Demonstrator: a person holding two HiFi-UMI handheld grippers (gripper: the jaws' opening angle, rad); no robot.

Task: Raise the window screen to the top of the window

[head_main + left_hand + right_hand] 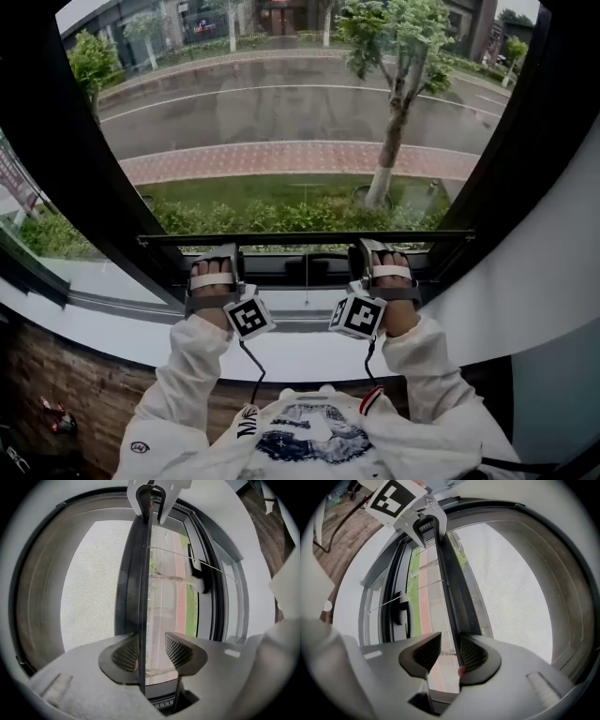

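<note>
Right now the person stands at the window with a tool in each hand. The dark bar (305, 238) at the bottom of the window screen (93, 583) lies low in the frame, just above the white sill (300, 354). So the screen is down and not at the top.

The left gripper (216, 253) and the right gripper (380, 249) both reach to that bar, a little apart, near the lower middle of the frame. The left gripper's fingers (125, 654) stand partly open with the thin edge of the bar between them. The bar leans on one finger and a gap shows to the other. The right gripper's fingers (474, 654) are the same, apart, with the bar's edge against one side. Neither one squeezes it.

I think this is the grabbing step. Next, both should pinch the bar tight and go up together, evenly, so the bar stays flat and does not jam.
</note>
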